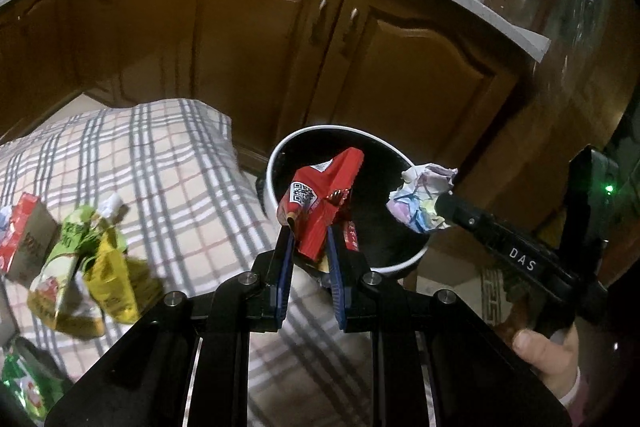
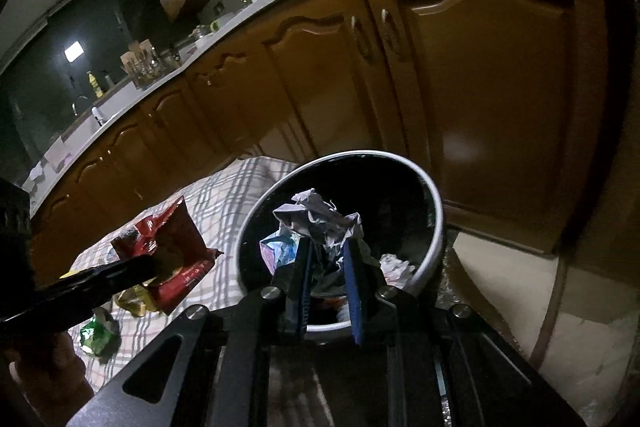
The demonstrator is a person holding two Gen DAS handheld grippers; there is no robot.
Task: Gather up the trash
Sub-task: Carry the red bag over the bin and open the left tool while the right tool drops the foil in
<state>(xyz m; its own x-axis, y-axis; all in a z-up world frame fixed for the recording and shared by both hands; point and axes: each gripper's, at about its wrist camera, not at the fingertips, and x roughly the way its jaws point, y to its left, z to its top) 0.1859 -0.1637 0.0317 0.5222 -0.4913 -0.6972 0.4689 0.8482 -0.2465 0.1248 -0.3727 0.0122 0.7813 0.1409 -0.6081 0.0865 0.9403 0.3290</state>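
Over the round bin [image 1: 276,163], the left gripper [image 1: 310,231] pinches a light, crinkly red wrapper [image 1: 320,199] and the right gripper [image 2: 328,251] clamps soft crumpled paper [image 2: 316,215], each easily held mid-body.

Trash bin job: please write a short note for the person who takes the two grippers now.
Left gripper: shut on the red wrapper, over the bin.
Right gripper: shut on the crumpled paper, also over the bin.
Done: some paper already lies in the bin.
Left: release both; then collect the green and yellow packets and the red carton on the checked cloth.
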